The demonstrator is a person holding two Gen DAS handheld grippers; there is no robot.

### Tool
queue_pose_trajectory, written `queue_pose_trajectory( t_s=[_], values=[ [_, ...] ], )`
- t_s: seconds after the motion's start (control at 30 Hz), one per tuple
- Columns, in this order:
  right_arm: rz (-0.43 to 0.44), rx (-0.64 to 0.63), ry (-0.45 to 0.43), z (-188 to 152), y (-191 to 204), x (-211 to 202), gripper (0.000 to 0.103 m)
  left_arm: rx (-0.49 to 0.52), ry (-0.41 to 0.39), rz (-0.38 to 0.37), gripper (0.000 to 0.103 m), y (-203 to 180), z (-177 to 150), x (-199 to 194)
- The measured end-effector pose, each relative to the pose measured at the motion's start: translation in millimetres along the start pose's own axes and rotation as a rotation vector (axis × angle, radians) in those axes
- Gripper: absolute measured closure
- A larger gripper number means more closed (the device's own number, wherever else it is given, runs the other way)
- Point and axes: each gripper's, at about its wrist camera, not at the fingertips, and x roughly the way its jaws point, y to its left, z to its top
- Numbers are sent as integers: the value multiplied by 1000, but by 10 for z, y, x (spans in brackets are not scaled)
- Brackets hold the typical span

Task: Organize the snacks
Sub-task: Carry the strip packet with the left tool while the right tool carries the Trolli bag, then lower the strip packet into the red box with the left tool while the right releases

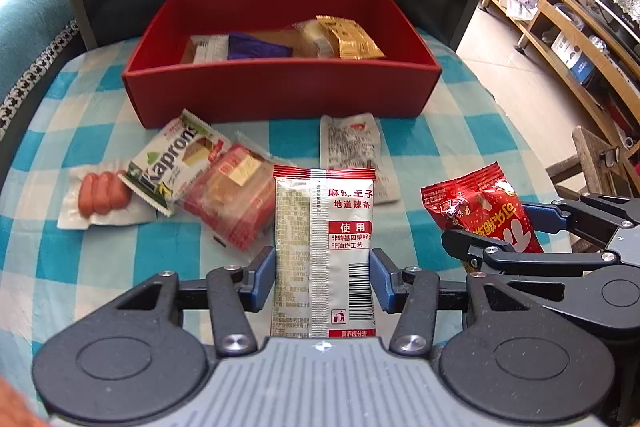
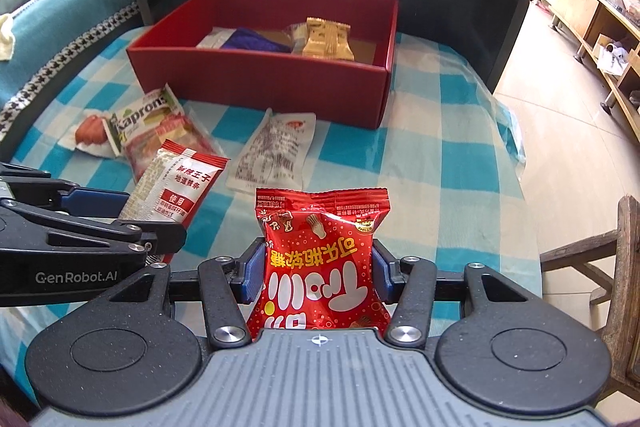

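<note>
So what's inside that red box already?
The red box holds a white packet, a purple wrapper, a gold sachet and a pale clear-wrapped snack partly under it. The near wall hides part of the floor.

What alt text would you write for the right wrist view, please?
The right tool grips a red candy bag above a blue checked tablecloth. Ahead stands an open red box with some snacks inside; more packets lie before it, and the left tool holds a white-and-red packet.
</note>
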Motion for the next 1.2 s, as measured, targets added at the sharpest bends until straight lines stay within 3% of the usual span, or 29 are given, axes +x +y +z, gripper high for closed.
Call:
queue_pose_trajectory(
  t_s=[1.2],
  values=[
    [1,44,-119,713,-97,97,43,18,-152,58,25,87,707,-33]
  ],
)
